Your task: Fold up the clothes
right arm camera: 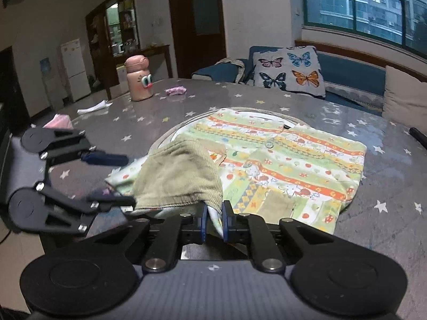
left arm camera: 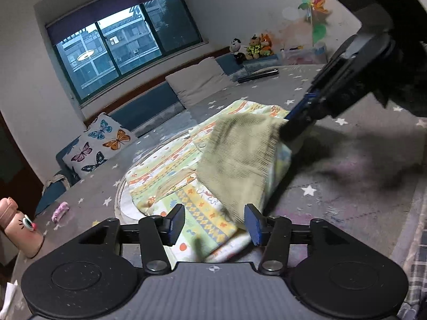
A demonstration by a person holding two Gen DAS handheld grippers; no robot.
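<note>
Star-print table [right arm camera: 387,186], patterned shirt [right arm camera: 293,165] hem pinched by right gripper [right arm camera: 213,221], left gripper [left arm camera: 214,224] parted beside it

Both wrist cams low, close, prob. facing; share shirt [left arm camera: 186,186].

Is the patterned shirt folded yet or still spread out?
Partly folded. The shirt lies mostly flat, but its green-cuffed sleeve is lifted over it, pinched in the right gripper.

**Around the star-print tabletop**

A pink bottle [right arm camera: 139,79] stands upper left on the grey tabletop [right arm camera: 387,192], near a small pink cloth [right arm camera: 175,90]. A butterfly cushion [right arm camera: 289,69] leans at upper right beneath the window [right arm camera: 368,5]. Stuffed toys [left arm camera: 253,46] sit upper right in the left view.
</note>
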